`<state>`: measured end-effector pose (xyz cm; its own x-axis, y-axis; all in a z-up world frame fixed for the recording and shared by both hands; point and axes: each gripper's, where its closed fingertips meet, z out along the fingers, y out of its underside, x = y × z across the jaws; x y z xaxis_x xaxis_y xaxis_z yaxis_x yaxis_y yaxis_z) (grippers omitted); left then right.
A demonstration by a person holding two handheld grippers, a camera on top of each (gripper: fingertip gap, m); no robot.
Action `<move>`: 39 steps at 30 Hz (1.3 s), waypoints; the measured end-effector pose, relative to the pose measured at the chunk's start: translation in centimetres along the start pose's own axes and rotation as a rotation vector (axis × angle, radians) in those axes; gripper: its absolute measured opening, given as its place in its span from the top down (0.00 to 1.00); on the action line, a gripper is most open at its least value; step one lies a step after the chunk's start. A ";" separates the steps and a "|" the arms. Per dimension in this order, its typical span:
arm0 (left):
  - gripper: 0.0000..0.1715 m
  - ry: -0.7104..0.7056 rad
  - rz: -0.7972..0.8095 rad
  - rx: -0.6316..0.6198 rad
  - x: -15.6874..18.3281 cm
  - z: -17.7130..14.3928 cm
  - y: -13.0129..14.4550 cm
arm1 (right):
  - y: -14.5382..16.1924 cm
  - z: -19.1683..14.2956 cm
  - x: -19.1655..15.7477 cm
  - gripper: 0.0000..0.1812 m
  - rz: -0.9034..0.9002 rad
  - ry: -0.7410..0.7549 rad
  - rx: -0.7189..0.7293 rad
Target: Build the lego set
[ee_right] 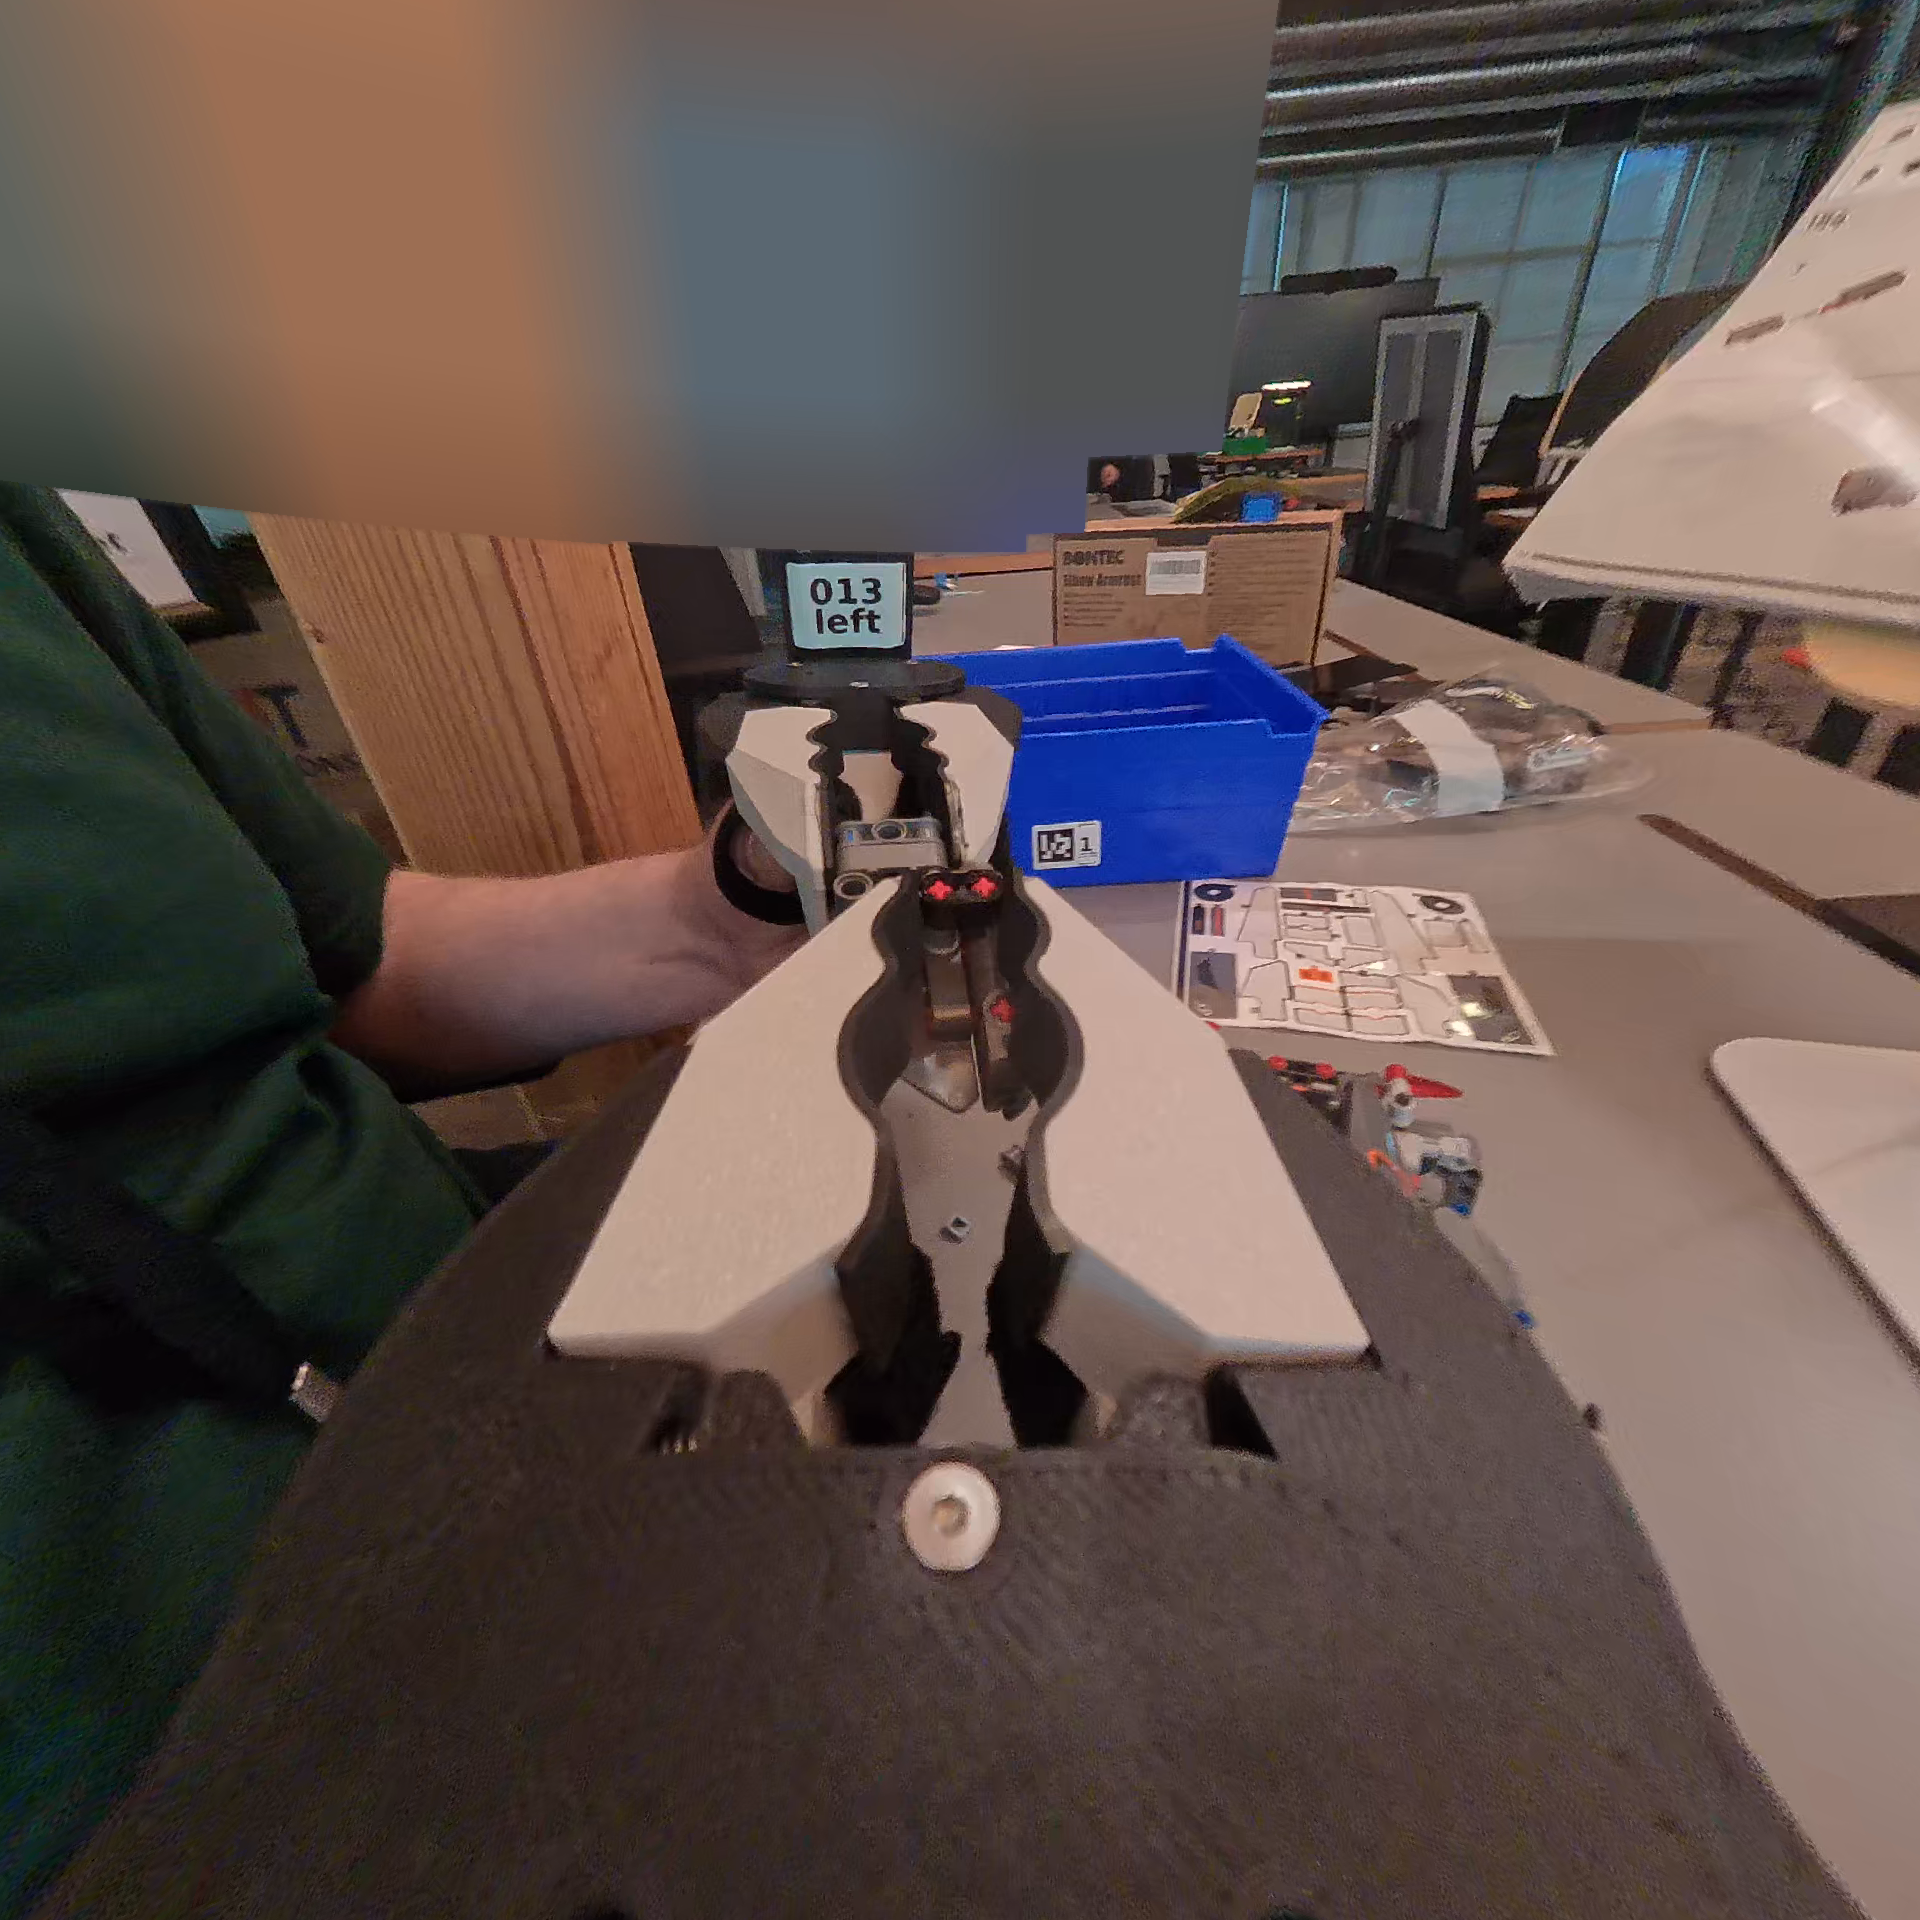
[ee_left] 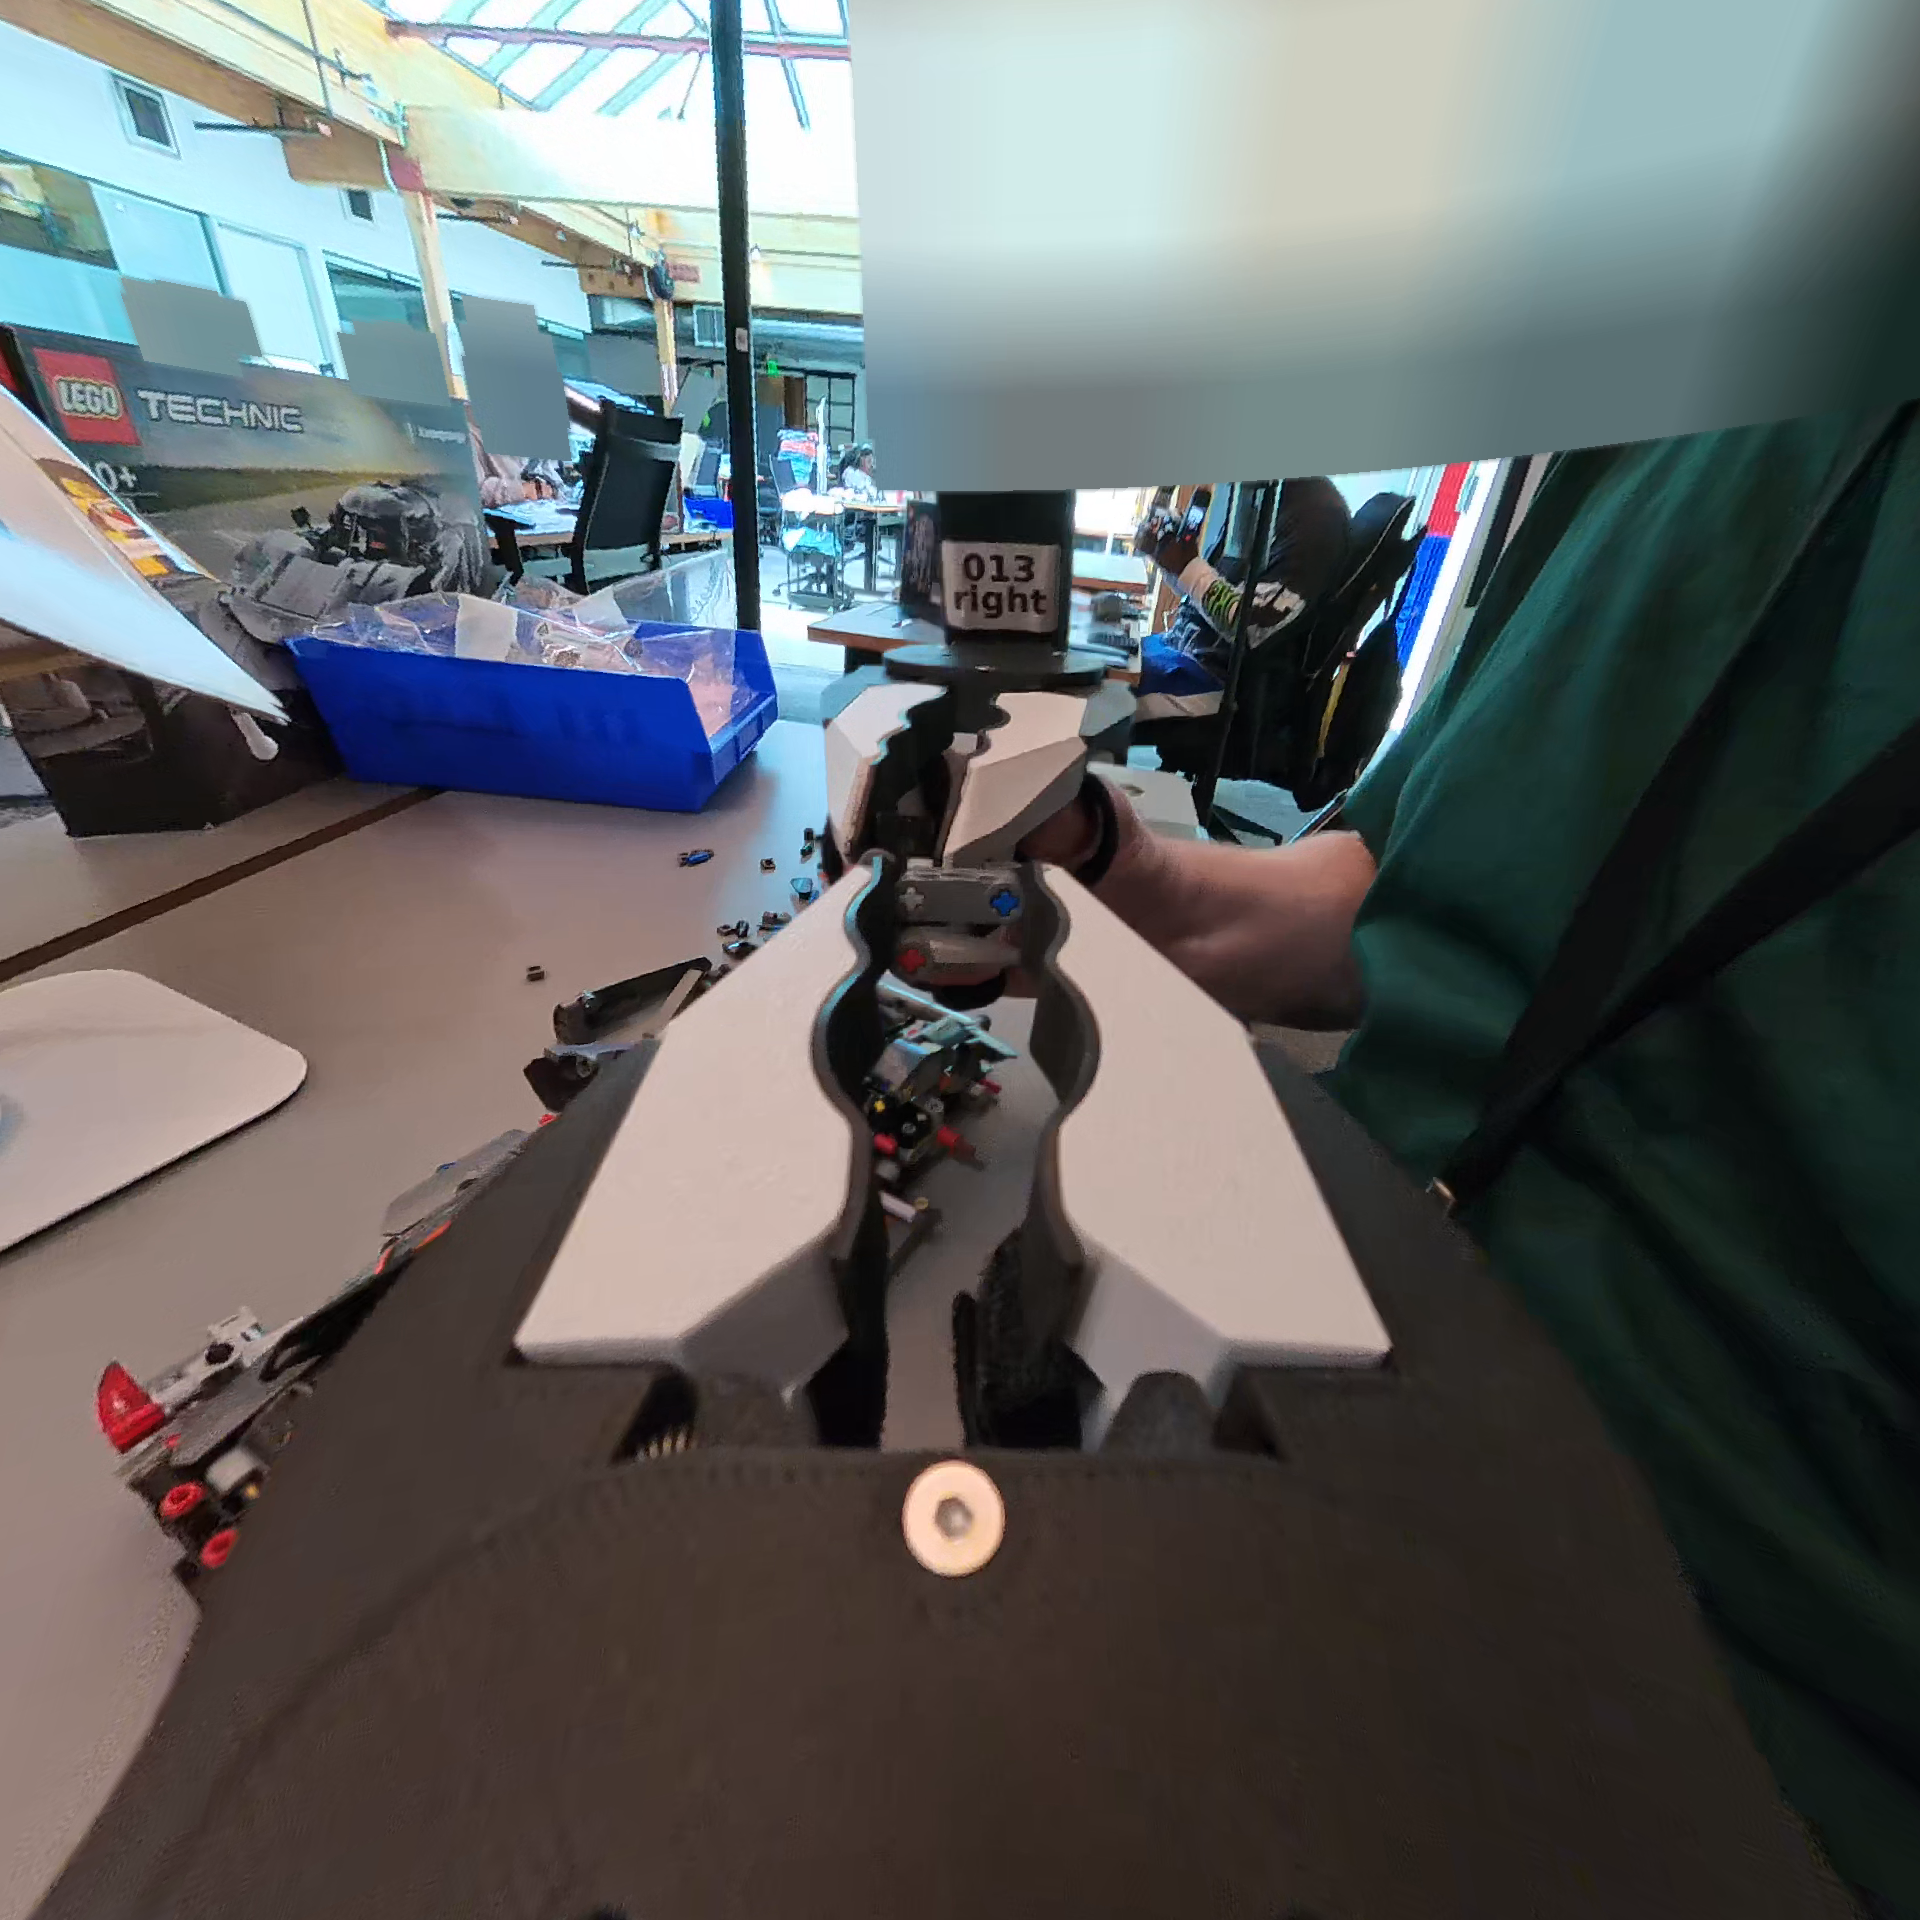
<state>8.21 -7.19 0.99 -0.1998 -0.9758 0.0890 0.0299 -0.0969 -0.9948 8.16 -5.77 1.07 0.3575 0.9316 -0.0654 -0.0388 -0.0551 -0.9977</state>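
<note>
Both claws meet tip to tip above the grey tabletop (ee_left: 416, 935): left gripper (ee_left: 951, 914) pinches a grey beam piece (ee_left: 956, 902); right gripper (ee_right: 961, 894) clamps a black red-pinned connector (ee_right: 958, 889). Slight misalignment could pop either part loose.

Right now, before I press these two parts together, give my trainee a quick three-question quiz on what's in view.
1. True or false: the left gripper grips a grey piece.
2. The black piece in the right gripper carries pins of which colour? A blue, B red, C yellow.
3. Fill in: the sticker sheet lies flat on the table next to a blue ___.

Key: 1 true; 2 B; 3 bin.
</note>
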 end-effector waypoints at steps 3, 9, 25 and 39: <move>0.87 -0.009 -0.015 0.004 0.1 0.0 0.0 | -0.2 0.0 -0.1 0.94 -0.134 0.057 -0.061; 0.87 0.007 -0.041 0.042 0.5 -0.5 -0.2 | -0.4 0.4 -0.6 0.94 -0.229 0.077 -0.122; 0.87 -0.026 0.136 -0.021 0.6 -3.0 -2.1 | -0.5 -0.6 -0.7 0.93 -0.098 0.006 -0.119; 0.87 -0.104 0.183 -0.308 0.4 -4.9 4.5 | 3.9 -1.0 -1.0 0.93 -0.143 0.019 -0.271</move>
<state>3.48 -7.09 -3.73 -0.1173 -0.9877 -0.1034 -0.2431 0.1295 -0.9613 8.61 -7.28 -2.74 0.3592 0.9300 0.0781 0.2627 -0.0204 -0.9647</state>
